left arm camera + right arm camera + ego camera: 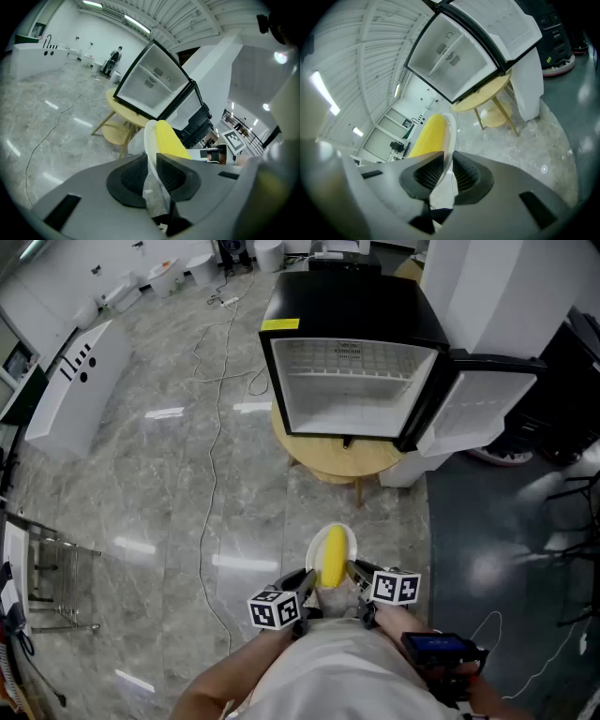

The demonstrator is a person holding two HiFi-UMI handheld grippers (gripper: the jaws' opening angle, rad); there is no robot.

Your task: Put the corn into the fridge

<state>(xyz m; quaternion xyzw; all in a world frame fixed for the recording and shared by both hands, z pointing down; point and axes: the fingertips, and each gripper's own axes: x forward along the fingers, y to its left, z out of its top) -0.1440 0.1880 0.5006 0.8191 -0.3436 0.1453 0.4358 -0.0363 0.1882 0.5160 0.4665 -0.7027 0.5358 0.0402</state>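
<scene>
A yellow corn cob (330, 557) lies on a small white plate (313, 549), held over the floor just in front of me. My left gripper (307, 579) is shut on the plate's left rim and my right gripper (354, 570) on its right rim. In the left gripper view the plate rim (150, 136) runs between the pads with the corn (169, 138) beyond them. The right gripper view shows the same grip (447, 171) on the plate (451, 131), with the corn (427, 136) to its left. Ahead, the black mini fridge (352, 390) stands open and empty, its door (478, 409) swung right.
The fridge sits on a round wooden table (337, 457) with a low stool (115, 133) under it. A cable (214, 456) trails across the marble floor at the left. A white counter (80, 385) and a metal rack (47, 568) stand far left, dark machines (572, 381) at the right.
</scene>
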